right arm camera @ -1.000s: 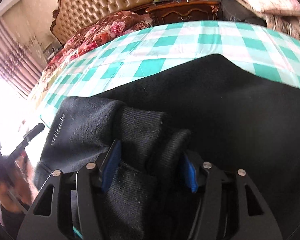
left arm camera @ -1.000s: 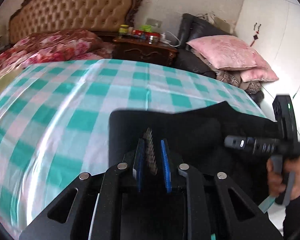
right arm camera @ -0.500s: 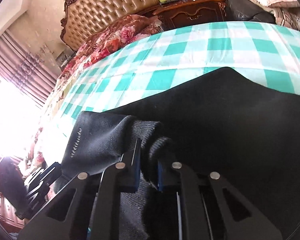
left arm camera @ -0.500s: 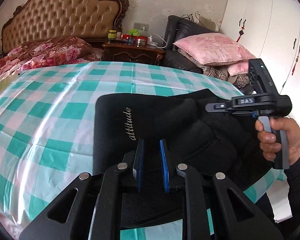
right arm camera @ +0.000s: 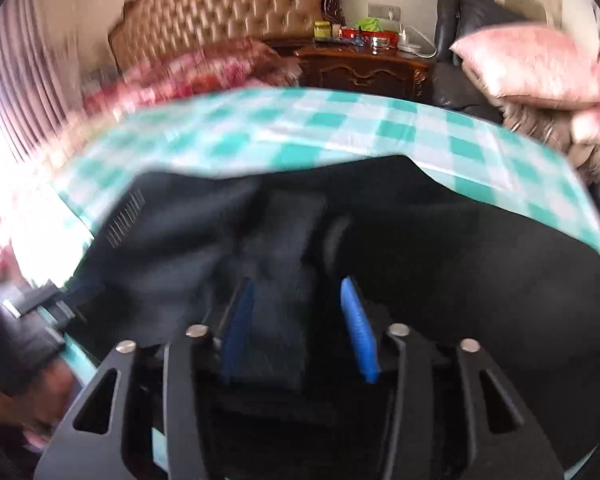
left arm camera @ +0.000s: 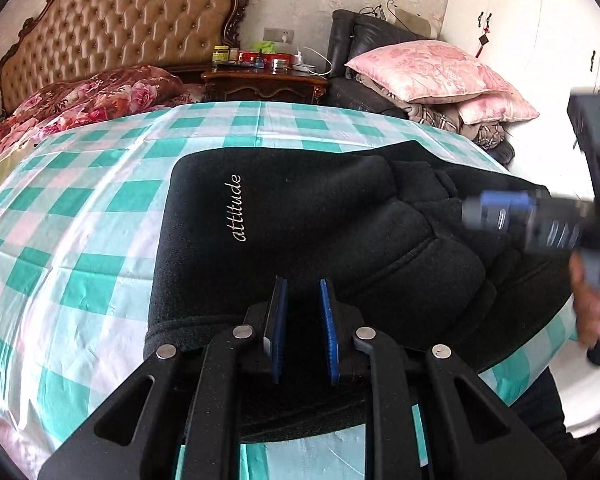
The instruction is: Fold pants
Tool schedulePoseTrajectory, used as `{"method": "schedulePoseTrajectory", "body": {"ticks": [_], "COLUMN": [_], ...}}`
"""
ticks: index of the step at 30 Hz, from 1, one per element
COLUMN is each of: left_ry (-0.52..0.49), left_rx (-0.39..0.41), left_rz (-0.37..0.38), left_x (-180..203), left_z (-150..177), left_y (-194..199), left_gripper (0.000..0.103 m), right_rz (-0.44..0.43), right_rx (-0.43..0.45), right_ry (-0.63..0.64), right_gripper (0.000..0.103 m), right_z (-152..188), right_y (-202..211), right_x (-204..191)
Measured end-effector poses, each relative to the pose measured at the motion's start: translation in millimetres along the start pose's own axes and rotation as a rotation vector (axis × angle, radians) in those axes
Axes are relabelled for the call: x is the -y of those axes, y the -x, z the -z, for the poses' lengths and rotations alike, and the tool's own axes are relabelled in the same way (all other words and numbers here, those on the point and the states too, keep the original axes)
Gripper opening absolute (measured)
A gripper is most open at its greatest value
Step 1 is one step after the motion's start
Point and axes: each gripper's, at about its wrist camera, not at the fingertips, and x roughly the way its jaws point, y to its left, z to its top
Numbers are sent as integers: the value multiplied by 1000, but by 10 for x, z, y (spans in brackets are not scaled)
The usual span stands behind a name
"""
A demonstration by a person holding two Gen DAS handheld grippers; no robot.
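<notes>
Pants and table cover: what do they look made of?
Pants: thick, matte black fleece-like knit, judging by the fuzzy nap and soft bulky folds. Table cover: probably thin plastic or coated cloth; it is glossy, with sharp creases and glare.

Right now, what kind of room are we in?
Most likely a bedroom in a home. A bed with a tufted headboard stands at the back, a wooden nightstand beside it, and pink pillows are piled to the right.
</notes>
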Motion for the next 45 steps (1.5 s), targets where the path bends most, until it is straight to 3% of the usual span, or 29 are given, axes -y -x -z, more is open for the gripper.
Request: {"method": "schedulePoseTrajectory", "body": {"ticks": [3,5,8,14,17,19,22,24,25,27,30,34,39,41,45], "left_ry": [-4,-4,36,41,44,55,75,83,104,150,164,115,38,7,-39], "left_rx": [30,22,-63,-12,-23,-52,-106,-219,-237,-219,-151,-124,-141,-189,-156], "left_rz": [-1,-28,-70,-80,-130,-108,-113,-104,-102,-99,-161,-108,-69,-83,-109], "left_x": [39,49,-40,-70,-147,-212,-357,-475,-546,-656,-654,-535,-361,-341,-319], "left_z": [-57,-94,-64,-289,-518,-690,-944,-1066,-1097,-1205,-1258,-1029,-451,-244,-146], "left_y": [78,65,-94,89,25,-103,-408,-751,-856,-893,-627,-237,62,42,229], "left_gripper": [18,18,19,19,19,19,19,19,19,18,19,19,19,21,23], "right_rz": [-64,-43,-24,-79,-115,-68,-104,-113,-114,-107,-98,-89,-67,-61,-46], "right_rx": [-25,-11,1,34,62,44,32,25,24,23,24,26,29,28,30], "right_ry": [-119,-81,-41,-113,-62,-16,-60,-72,-78,-76,-67,-63,-50,-44,-32], "right_gripper": [56,57,57,57,57,56,57,60,60,60,60,60,60,60,60], "right_z": [167,197,218,146,133,177,167,184,191,215,232,232,237,236,227], "right_y": [-63,-43,-18,87,104,-3,-34,-50,-52,-53,-44,-52,-34,-30,-29], "right_x": [202,163,111,220,91,6,93,116,121,91,58,51,9,-3,-27]}}
